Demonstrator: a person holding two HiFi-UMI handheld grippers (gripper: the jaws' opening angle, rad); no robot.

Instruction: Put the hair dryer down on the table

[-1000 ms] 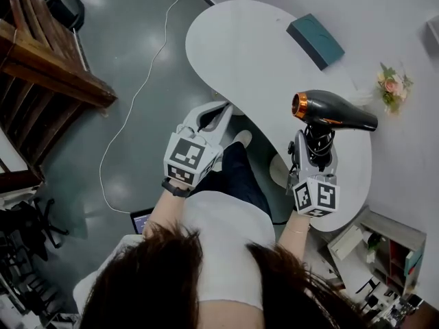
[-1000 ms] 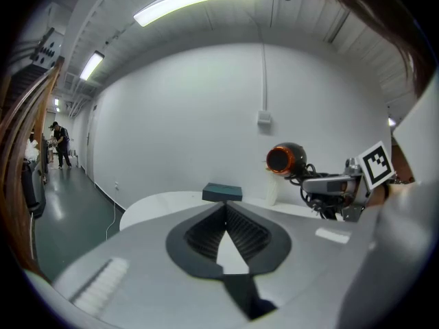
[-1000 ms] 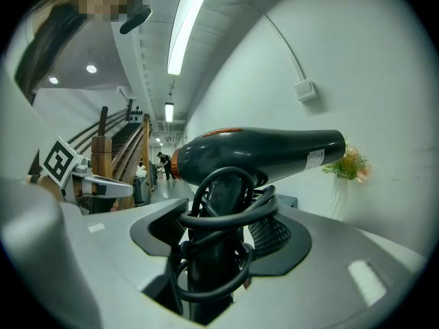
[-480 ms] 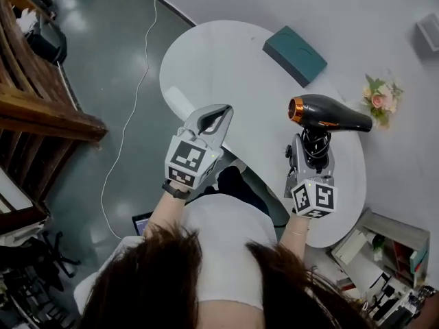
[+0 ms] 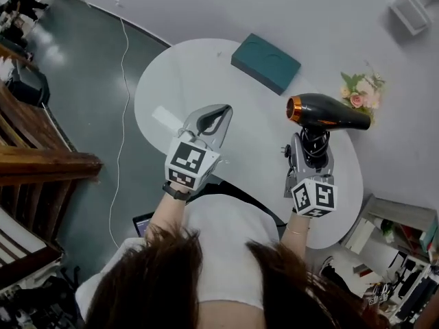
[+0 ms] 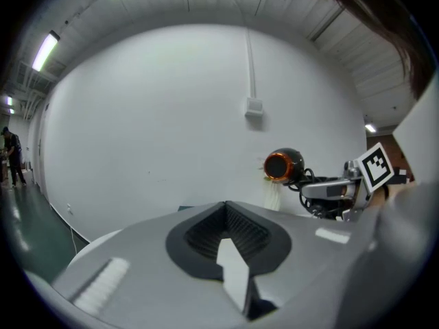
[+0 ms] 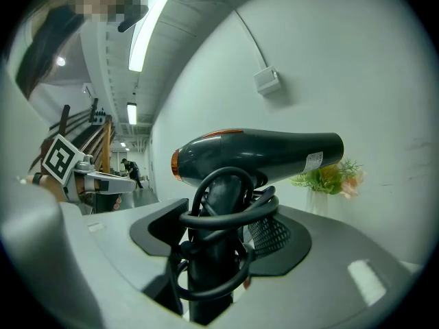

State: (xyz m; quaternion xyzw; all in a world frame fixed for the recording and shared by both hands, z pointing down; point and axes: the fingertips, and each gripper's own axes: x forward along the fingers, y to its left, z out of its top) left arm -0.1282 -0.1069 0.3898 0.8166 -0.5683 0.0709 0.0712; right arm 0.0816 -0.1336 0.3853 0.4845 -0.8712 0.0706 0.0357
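Note:
The black hair dryer (image 5: 330, 112) with an orange ring at its back end hangs above the right part of the white table (image 5: 199, 74). My right gripper (image 5: 312, 142) is shut on its handle, where the black cord is coiled. In the right gripper view the hair dryer (image 7: 260, 153) stands upright between the jaws of the right gripper (image 7: 219, 235), barrel level and pointing right. My left gripper (image 5: 218, 115) hovers over the table's near edge, jaws shut and empty. From the left gripper (image 6: 226, 211) the hair dryer (image 6: 282, 165) shows to the right.
A teal box (image 5: 265, 63) lies at the table's far side. A small vase of flowers (image 5: 361, 91) stands near the wall, right of the dryer's nozzle. A wooden stair (image 5: 41, 163) and a floor cable (image 5: 123, 81) are to the left. Shelves (image 5: 394, 232) stand low right.
The view has swung toward the wall, so table, box and flowers slid left and down. Both grippers now hang over the table top. The dryer stays gripped and level.

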